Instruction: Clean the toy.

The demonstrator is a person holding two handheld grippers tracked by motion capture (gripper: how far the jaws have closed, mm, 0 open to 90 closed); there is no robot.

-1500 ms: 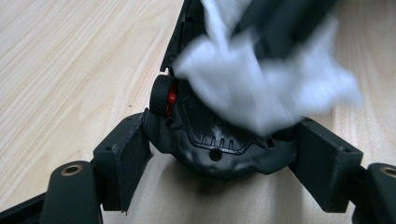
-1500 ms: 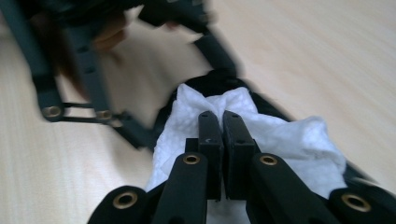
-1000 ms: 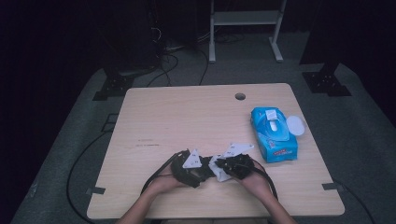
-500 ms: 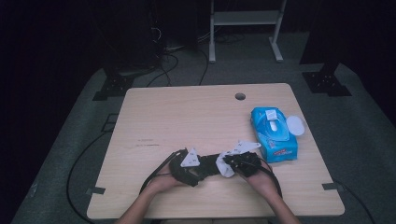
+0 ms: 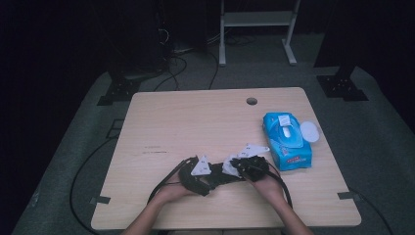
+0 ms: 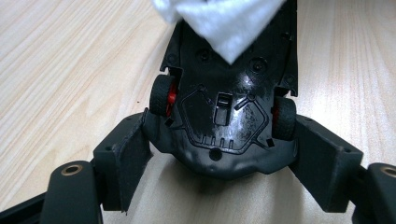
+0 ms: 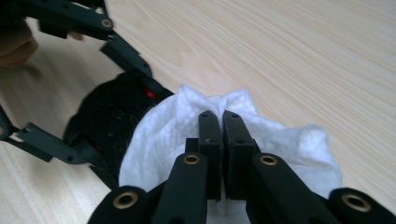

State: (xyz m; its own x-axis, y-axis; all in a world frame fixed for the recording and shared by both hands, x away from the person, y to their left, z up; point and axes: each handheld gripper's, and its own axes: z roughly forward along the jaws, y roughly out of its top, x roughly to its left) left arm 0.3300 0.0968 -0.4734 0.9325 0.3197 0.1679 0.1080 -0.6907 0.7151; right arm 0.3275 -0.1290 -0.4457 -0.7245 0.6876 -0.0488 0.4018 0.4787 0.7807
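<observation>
In the high view, the left hand-held gripper (image 5: 215, 177) and right hand-held gripper (image 5: 230, 166) meet near the tabletop's (image 5: 195, 122) front edge, just right of its middle; a blue wipes pack (image 5: 287, 141) lies by the right edge. In the left gripper view, the jaws clamp a black toy car (image 6: 224, 116), underside showing. In the right gripper view, the jaws pinch a white wipe (image 7: 159, 140) against the car.

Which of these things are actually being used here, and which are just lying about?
In use:
- toy car, upside down, clamped in the left gripper
- white wipe, pinched in the right gripper, against the car

Lying about:
- blue wipes pack, lid open
- table
</observation>
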